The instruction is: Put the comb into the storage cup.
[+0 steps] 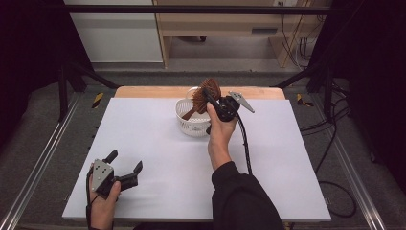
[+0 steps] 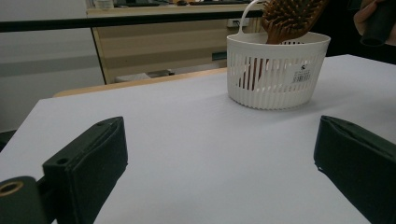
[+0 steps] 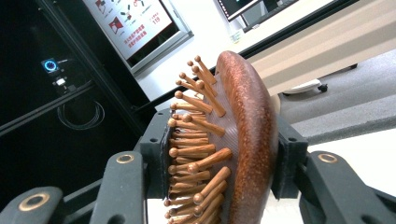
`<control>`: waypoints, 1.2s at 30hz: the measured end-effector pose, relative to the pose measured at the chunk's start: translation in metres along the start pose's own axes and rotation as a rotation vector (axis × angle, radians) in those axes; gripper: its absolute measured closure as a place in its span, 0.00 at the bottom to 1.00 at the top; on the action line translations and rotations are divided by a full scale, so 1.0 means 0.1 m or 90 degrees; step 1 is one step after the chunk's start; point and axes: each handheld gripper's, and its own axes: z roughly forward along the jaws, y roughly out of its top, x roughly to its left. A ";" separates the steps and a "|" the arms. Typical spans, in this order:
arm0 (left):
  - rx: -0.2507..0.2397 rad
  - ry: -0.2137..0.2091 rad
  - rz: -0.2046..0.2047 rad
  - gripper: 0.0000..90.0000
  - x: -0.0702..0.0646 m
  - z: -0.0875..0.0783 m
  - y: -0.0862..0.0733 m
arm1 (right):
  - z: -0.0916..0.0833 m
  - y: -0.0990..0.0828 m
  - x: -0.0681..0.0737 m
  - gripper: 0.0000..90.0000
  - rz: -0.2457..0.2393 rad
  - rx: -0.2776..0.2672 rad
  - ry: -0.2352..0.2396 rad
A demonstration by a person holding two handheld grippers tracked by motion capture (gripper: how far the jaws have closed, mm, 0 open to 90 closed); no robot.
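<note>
Right gripper (image 1: 210,98) clamps wooden hairbrush (image 1: 207,92) over white basket (image 1: 190,123); left gripper (image 1: 125,162) rests wide open on table (image 1: 158,158), well apart.

Brown hairbrush (image 1: 207,92), white slatted basket (image 1: 190,122)

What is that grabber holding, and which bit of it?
The right gripper holds a wooden hairbrush by its head, one jaw on the bristles, one on the back. The left gripper holds nothing.

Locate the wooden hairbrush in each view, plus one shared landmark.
High view: hairbrush upper centre, head above the basket.
Left gripper view: top right, handle down inside the basket.
Right gripper view: centre, clamped between the jaws, bristles facing left.
Shared landmark: white basket, high and left gripper views.
</note>
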 end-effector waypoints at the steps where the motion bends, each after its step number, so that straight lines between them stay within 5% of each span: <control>1: -0.001 0.001 0.000 0.03 0.00 0.00 0.00 | 0.00 0.00 0.00 0.57 0.000 0.000 0.000; 36: 0.001 0.001 0.002 0.03 0.00 0.00 0.00 | -0.03 -0.07 -0.12 0.56 0.026 0.003 -0.008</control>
